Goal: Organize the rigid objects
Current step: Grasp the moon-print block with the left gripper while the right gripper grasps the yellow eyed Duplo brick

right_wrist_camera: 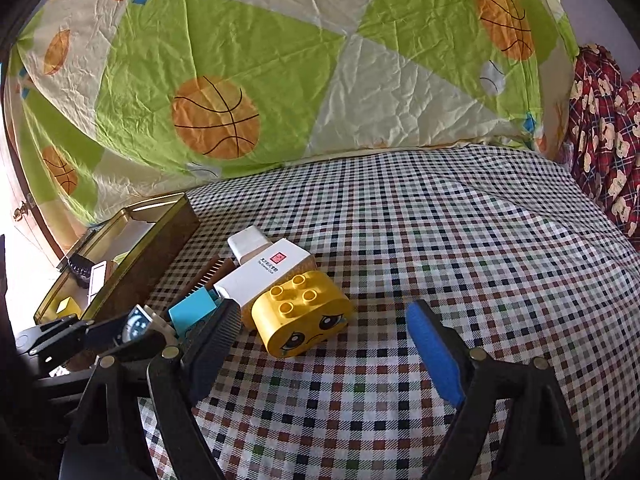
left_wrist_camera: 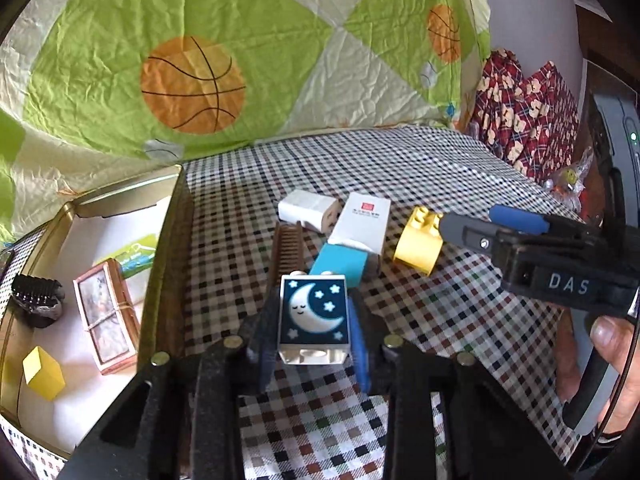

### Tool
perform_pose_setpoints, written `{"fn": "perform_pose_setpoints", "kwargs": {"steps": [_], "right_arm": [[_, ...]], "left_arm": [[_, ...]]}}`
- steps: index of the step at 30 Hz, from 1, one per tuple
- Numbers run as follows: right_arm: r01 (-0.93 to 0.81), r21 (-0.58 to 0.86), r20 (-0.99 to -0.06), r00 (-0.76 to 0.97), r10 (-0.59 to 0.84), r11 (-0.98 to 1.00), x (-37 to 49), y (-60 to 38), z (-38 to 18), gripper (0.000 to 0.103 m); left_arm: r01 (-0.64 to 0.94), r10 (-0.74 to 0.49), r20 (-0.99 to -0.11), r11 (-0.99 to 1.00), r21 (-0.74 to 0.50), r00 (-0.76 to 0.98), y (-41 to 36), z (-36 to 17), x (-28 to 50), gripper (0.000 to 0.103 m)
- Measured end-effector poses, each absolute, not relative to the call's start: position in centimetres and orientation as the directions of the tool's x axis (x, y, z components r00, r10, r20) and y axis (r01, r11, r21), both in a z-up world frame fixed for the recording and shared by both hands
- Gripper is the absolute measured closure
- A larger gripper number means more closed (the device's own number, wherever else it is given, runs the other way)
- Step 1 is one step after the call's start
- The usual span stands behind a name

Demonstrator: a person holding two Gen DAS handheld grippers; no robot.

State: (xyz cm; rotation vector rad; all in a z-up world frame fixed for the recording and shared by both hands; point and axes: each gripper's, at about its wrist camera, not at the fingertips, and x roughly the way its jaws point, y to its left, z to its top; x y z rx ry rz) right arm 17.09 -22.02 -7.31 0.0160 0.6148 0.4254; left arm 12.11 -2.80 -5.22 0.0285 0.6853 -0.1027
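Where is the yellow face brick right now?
In the right wrist view the yellow face brick lies left of centre on the checked cloth, against the white box, ahead of the open right hand-held gripper.

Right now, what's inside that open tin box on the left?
Inside the tin box, on its white lining: a yellow cube, a copper-framed flat case, a dark ridged object and a green packet. The near corner is hidden behind the left fingers.

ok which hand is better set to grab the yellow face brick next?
Right. Its gripper is open, with the yellow studded face brick just ahead between its fingers. The left gripper is already shut on the moon-print brick.
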Motion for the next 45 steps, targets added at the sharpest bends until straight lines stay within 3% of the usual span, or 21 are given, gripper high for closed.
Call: {"fn": "perform_pose_setpoints", "kwargs": {"steps": [9, 19, 20, 22, 45], "right_arm": [[-0.446, 0.033, -0.642, 0.676, 0.361, 0.894, 19.3, -19.3, -8.2, 0.016], [-0.469, 0.048, -0.707, 0.608, 0.362, 0.882, 21.1, -18.6, -9.0, 0.016], [-0.472, 0.052, -0.713, 0.6, 0.363, 0.88, 21.3, -18.6, -9.2, 0.017], [-0.477, 0.05, -0.716, 0.595, 0.364, 0.877, 21.3, -18.5, -9.2, 0.031], [-0.472, -0.038, -0.583, 0.726, 0.364, 0.881, 18.1, -18.4, -7.1, 0.031]], "left_arm": [[0.063, -0.068, -0.606, 0.998, -0.029, 0.792, -2.1, -4.6, 13.7, 0.073], [0.061, -0.081, -0.607, 0.997, -0.053, 0.791, -1.7, -4.6, 13.7, 0.073], [0.06, -0.081, -0.602, 0.997, -0.055, 0.794, -1.7, -4.6, 13.7, 0.073], [0.061, -0.082, -0.59, 0.997, -0.056, 0.803, -1.6, -4.4, 13.4, 0.073], [0.038, -0.054, -0.506, 0.998, -0.043, 0.861, -1.6, -3.5, 11.9, 0.073]]}}
